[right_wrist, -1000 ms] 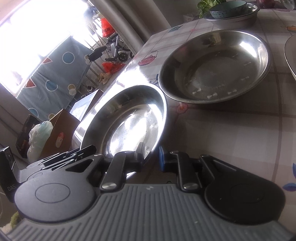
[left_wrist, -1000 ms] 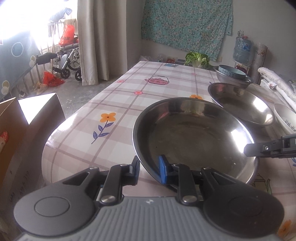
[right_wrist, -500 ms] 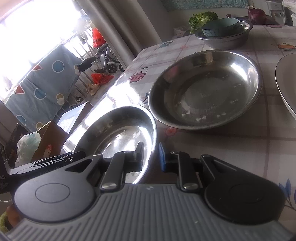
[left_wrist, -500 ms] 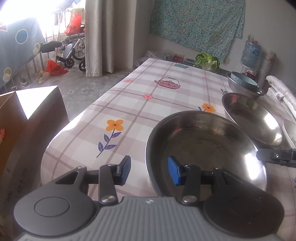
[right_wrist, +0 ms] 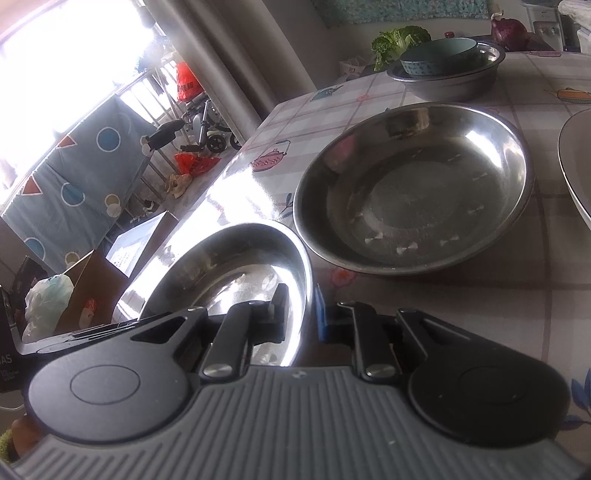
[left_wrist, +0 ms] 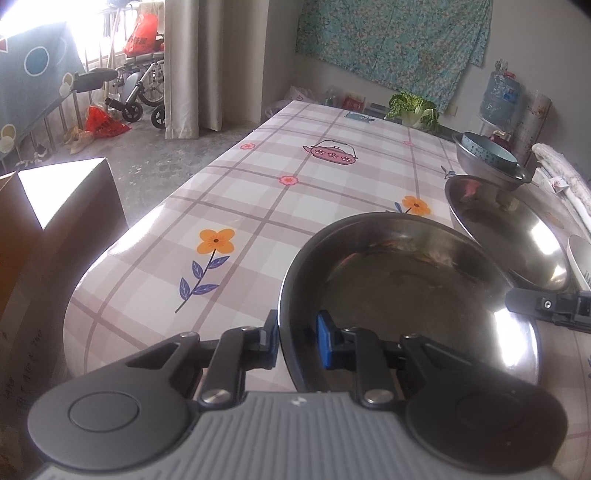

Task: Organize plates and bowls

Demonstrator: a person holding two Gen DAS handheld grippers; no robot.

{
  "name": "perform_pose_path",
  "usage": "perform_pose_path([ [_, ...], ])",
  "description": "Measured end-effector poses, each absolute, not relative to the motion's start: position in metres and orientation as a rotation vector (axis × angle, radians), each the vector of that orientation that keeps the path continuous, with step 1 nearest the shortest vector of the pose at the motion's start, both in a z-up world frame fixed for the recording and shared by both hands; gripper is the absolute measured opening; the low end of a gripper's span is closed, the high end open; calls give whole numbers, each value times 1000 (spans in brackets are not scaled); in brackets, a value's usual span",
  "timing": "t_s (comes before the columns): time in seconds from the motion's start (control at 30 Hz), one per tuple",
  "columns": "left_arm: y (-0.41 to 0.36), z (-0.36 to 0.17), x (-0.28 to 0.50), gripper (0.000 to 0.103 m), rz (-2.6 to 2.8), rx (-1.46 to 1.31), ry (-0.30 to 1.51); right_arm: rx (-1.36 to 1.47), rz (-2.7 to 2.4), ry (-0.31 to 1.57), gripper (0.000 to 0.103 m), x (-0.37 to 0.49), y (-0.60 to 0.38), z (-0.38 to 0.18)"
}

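A steel plate (left_wrist: pixel 410 295) rests at the near end of the table. My left gripper (left_wrist: pixel 297 338) is shut on its near rim, one finger inside, one outside. My right gripper (right_wrist: pixel 299 314) is shut on the same plate (right_wrist: pixel 236 266) at its opposite rim; it shows in the left wrist view as a black finger (left_wrist: pixel 546 306). A second, larger steel plate (right_wrist: pixel 413 188) lies just beyond, also in the left wrist view (left_wrist: pixel 517 236). A white plate (right_wrist: pixel 576 166) is at the right edge.
At the far end a teal bowl (right_wrist: pixel 439 55) sits in a steel basin (right_wrist: pixel 450 77), beside greens (left_wrist: pixel 413 109) and a red onion (right_wrist: pixel 509 31). The flowered tablecloth (left_wrist: pixel 295 177) stretches left. A cardboard box (left_wrist: pixel 55 229) stands by the table's near corner.
My left gripper opened, shifted, then closed again on the near plate's rim. The right gripper kept its hold on the far rim. The view shifted slightly toward the second plate.
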State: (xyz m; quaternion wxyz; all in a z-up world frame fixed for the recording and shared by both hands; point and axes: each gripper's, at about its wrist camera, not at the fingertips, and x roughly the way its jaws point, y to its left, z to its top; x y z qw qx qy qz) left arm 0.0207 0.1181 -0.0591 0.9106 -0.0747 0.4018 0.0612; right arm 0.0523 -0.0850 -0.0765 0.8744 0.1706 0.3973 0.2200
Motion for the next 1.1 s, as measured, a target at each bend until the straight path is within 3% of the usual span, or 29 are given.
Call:
perform_pose_path([
  [1.1, 109, -59, 17, 22, 116, -123, 851, 371, 443, 835, 14, 47, -90, -77],
])
